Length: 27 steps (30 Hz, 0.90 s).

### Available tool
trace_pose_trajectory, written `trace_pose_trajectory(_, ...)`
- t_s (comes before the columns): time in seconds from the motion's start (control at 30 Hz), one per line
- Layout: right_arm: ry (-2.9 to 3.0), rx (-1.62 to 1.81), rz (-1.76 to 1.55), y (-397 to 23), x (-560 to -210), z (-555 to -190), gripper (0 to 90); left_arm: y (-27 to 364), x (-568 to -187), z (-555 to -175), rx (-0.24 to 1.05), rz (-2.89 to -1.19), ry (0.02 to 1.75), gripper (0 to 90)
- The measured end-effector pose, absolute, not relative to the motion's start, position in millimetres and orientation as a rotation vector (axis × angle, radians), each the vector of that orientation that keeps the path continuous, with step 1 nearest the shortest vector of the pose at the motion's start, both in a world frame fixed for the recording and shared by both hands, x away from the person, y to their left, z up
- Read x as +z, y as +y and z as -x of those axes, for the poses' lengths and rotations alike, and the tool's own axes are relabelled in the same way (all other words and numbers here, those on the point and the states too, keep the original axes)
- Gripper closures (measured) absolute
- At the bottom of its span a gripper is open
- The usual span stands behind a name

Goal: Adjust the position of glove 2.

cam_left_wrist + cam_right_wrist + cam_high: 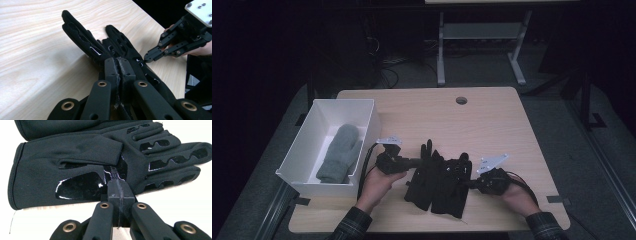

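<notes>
A person's two hand-held grippers meet over a pair of black fabric gloves with glossy grip patches [437, 182], lying side by side on the pale wooden table [492, 125] near its front edge. The left gripper [416, 162] has its jaws pressed together at the edge of the nearer glove; whether fabric is caught between them is hard to tell from these angles. The right gripper [468, 181] also has its jaws pressed together, tips touching the other glove's palm patch. To the left, one grey knitted mitten [339, 152] already lies inside the white rectangular open box [374, 120]. Judging by that, the sorting is partly done: the black gloves are yet to be lifted off the table and moved into the box.
</notes>
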State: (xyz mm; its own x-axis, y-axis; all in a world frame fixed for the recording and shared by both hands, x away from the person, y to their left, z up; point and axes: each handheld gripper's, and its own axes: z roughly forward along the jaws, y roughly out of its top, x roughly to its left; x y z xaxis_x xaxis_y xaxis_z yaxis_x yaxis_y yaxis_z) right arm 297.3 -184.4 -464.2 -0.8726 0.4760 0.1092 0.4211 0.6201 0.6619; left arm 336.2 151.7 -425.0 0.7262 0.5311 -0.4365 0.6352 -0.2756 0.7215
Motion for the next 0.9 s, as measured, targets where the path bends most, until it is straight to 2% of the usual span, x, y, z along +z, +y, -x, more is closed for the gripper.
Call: trace_pose_trajectory(0.9, 2.735, 1.120, -0.743, -148.9, -466.1, -308.2, 90.0, 112.2, -419.6, -338.9, -0.161, -1.946, 0.827, 87.3)
